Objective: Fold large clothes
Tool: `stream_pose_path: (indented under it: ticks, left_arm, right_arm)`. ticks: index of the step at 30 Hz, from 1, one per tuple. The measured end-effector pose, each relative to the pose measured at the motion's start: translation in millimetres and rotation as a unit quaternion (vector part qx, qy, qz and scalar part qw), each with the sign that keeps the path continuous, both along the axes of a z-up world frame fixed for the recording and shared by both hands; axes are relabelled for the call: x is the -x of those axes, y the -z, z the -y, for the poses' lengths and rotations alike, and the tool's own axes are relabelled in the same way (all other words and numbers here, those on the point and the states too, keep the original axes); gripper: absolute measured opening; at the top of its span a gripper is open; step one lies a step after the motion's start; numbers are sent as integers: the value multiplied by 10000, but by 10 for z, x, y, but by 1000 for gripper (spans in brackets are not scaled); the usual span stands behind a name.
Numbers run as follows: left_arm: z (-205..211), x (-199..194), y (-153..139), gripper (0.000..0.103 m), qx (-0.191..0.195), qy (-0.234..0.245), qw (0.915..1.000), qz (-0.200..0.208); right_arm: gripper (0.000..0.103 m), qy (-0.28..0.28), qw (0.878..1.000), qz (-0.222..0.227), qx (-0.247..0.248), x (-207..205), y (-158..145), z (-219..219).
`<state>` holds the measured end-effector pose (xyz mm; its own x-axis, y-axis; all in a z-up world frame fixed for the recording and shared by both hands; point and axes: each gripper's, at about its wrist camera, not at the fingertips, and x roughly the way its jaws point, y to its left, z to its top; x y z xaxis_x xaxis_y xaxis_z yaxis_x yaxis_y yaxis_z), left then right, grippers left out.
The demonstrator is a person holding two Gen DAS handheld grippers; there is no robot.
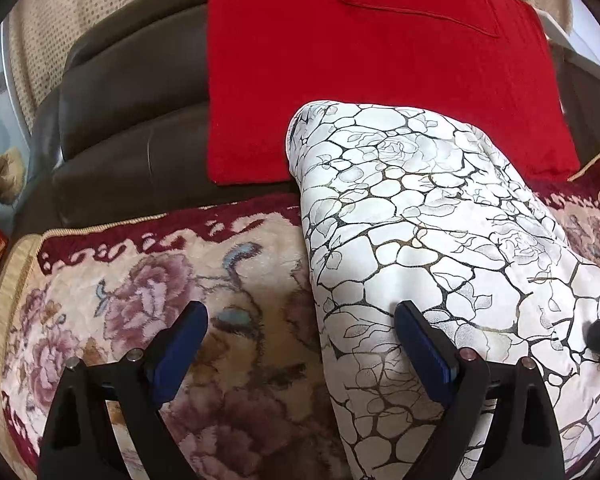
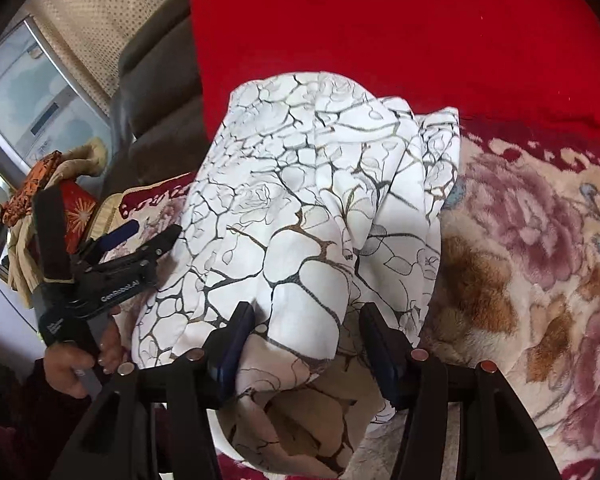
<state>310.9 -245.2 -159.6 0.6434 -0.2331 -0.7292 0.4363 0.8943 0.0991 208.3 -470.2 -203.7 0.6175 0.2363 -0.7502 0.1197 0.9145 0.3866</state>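
A white garment (image 1: 420, 220) with a black crackle and rose print lies folded lengthwise on the floral sofa cover (image 1: 140, 300). My left gripper (image 1: 300, 308) is open wide and straddles the garment's left edge, its right finger resting on the cloth. It also shows in the right wrist view as the left gripper (image 2: 156, 229), beside the garment's left side, with a hand (image 2: 80, 360) holding it. My right gripper (image 2: 308, 309) is shut on a thick bunched fold at the near end of the white garment (image 2: 308, 200), whose shaded underside shows below the fingers.
A red cloth (image 1: 360, 80) hangs over the brown leather sofa back (image 1: 132, 112) behind the garment. Left of the sofa stand a red box (image 2: 78, 216) and bundled fabric (image 2: 32, 184). A curtain (image 1: 80, 20) and a window (image 2: 28, 92) lie beyond.
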Motion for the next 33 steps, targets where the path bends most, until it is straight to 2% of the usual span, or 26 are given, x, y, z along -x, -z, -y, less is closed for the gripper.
stream_pose_path:
  ticks: [4,7,9,12,16,20,22,26,29,31,33]
  left_arm:
    - [-14,-17,9,94,14,-17,10000,-16]
    - [-29,-22,2,94,66,-1,10000,-48]
    - [-65,-43,-1,94,122,-31,9999,-73]
    - [-160,-101,-12,94,305,-109,9993,-189]
    - [-272,-195,-13,94,769,-111,9955,-538]
    - [-263,-296,93,94,1110,128,9864,-1203]
    - [-248,-319,130,94,1213,204,9826,-1389]
    - [-205,-342,202,94,1423,403,9745,-1687]
    - [-126,-371,285,96,1614,668,9621,-2093]
    - [-59,-407,400,96,1769,845,9467,-2557]
    - [-48,-431,439,97,1848,799,9431,-2646]
  right_arm:
    - [59,-23,9997,238,8,132,-109,28]
    - [59,-100,9998,-89,149,84,57,-1]
    - [59,-39,9999,-163,-1,105,129,31]
    - [59,-44,9999,-79,-93,110,54,82]
    - [59,74,9998,55,-180,145,-50,236]
    - [73,546,9977,98,-381,74,-72,547]
    - [76,721,9954,71,-628,6,-23,716]
    - [76,776,9889,-174,-1252,-198,216,1001]
    - [80,751,9825,-204,-1692,-332,380,1147]
    - [81,713,9787,-206,-1916,-413,482,1209]
    - [82,688,9770,-70,-2019,-470,507,1229]
